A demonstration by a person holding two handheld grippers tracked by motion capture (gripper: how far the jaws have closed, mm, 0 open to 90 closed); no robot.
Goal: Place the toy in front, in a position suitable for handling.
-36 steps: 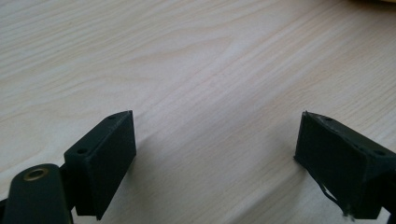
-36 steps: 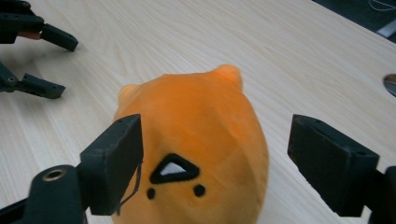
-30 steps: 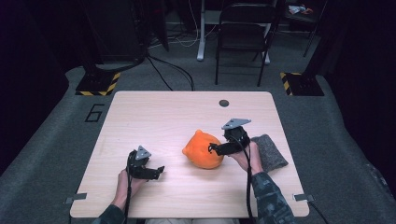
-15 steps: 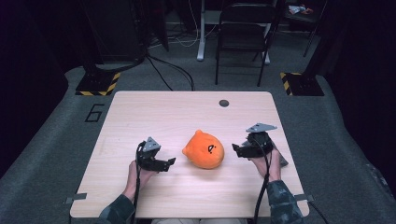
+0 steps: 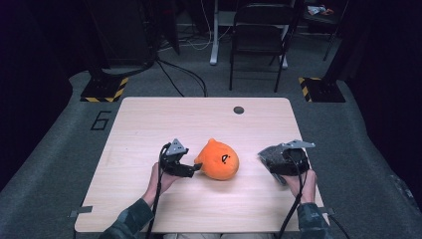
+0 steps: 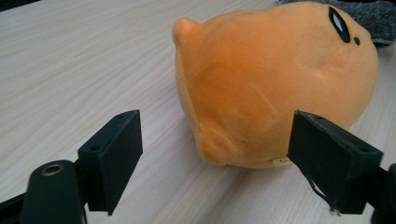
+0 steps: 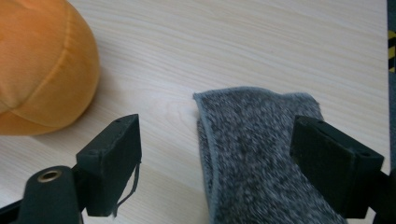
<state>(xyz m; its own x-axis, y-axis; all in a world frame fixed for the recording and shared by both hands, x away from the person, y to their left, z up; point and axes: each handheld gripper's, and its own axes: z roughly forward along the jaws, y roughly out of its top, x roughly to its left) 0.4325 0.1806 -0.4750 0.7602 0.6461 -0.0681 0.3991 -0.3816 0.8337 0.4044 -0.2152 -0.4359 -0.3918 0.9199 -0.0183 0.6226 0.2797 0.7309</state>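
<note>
Closest to me are my two hands at the near edge of the table [image 5: 149,129]. My left gripper [image 6: 215,154] has its jaws wide apart and holds nothing; the orange plush toy [image 6: 275,79] lies just in front of them on its side, and its lower edge sits between the jaws but they do not press it. In the high view this left gripper [image 5: 191,169] is just beside the orange plush toy [image 5: 219,159], which rests near the middle of the table. My right gripper [image 7: 219,168] is released too, with the grey cloth [image 7: 261,154] flat on the wood under and between its jaws, not yet pinched. The right gripper [image 5: 278,164] is over the grey cloth [image 5: 268,157] near the right edge.

I judge that nothing is grasped yet, so both grasps are left to do. Farther away a folding chair [image 5: 259,40] stands on the floor.
</note>
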